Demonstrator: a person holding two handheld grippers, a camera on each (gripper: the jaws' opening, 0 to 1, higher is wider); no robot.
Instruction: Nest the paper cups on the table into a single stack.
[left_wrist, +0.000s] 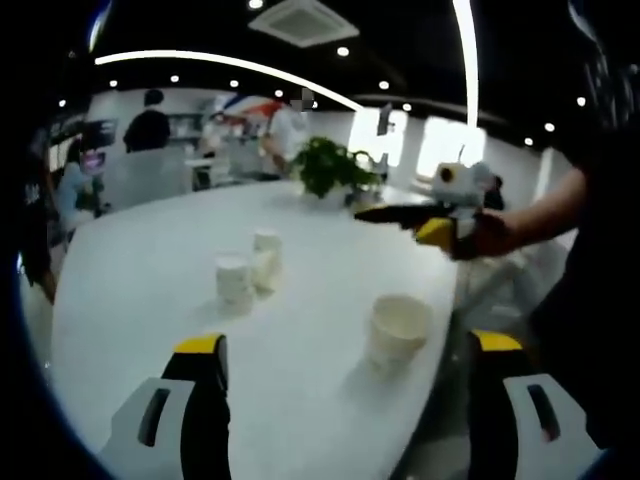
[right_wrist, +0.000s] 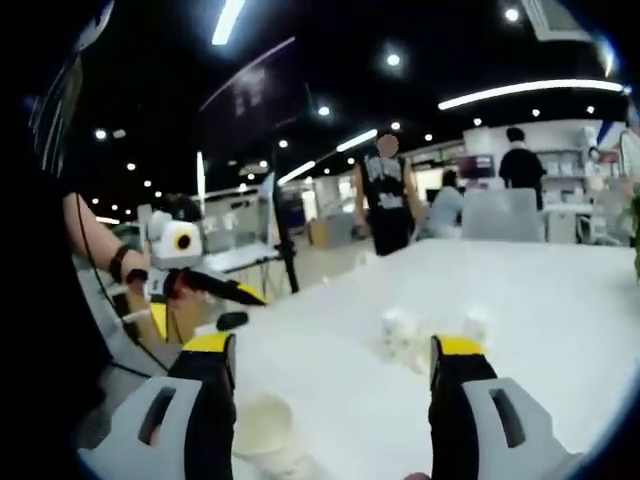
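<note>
In the left gripper view, the left gripper (left_wrist: 345, 365) has its black, yellow-tipped jaws spread wide with nothing between them, hovering over the near edge of the long white table (left_wrist: 150, 280). Between the jaws, close to that edge, stands an upright white paper cup (left_wrist: 397, 332), mouth up. Farther in toward the table's middle sits a small cluster of white paper cups (left_wrist: 245, 272), touching or nearly so. A green potted plant (left_wrist: 330, 165) stands near the far edge.

In the right gripper view, the right gripper (right_wrist: 330, 365) also has its jaws apart and empty above the table. Two blurred cups lie between them, and another sits near the table edge.
</note>
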